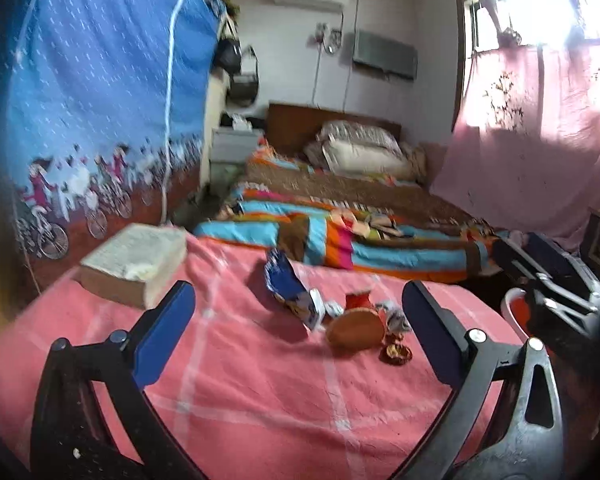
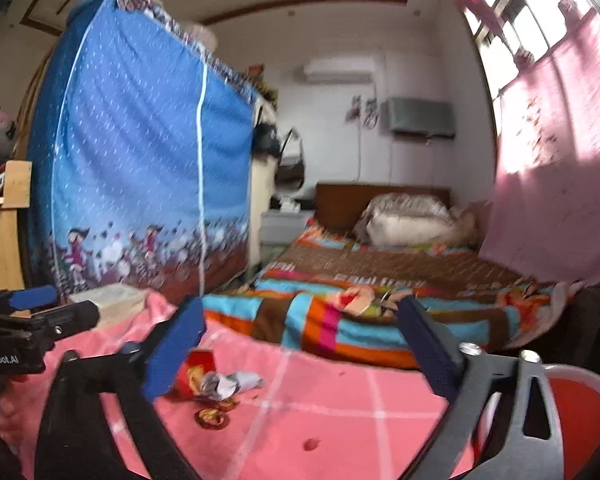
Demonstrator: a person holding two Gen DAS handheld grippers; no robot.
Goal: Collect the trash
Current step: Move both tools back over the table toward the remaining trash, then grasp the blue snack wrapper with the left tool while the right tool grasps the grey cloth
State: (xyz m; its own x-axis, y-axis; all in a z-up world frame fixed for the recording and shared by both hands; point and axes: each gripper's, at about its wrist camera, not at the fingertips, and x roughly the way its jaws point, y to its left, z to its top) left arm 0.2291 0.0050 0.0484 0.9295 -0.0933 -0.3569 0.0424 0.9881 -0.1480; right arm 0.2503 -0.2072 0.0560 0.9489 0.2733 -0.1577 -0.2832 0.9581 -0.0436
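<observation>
Both hand-held grippers are seen with jaws spread wide and nothing between the blue pads. From the left gripper (image 1: 298, 316), the litter lies at about one o'clock on the pink checked cloth-covered table (image 1: 240, 392): a crumpled blue foil snack wrapper (image 1: 286, 284), a round tan lid-like disc (image 1: 354, 327), a small red carton (image 1: 358, 300), crumpled silver foil (image 1: 396, 320) and a small red-and-gold wrapper (image 1: 397, 353). From the right gripper (image 2: 304, 344), the same red carton (image 2: 194, 372) and silver foil (image 2: 228, 384) sit at about eight o'clock, partly hidden behind the left pad. The scraps are judged to be clustered for gathering. A red plastic bin with a white rim (image 2: 580, 396) waits at four o'clock, just past the table's right edge, presumably to receive them. A thick pale paper block (image 1: 136, 260) occupies the far left corner at ten o'clock; bare cloth around the litter leaves open room for approach.
</observation>
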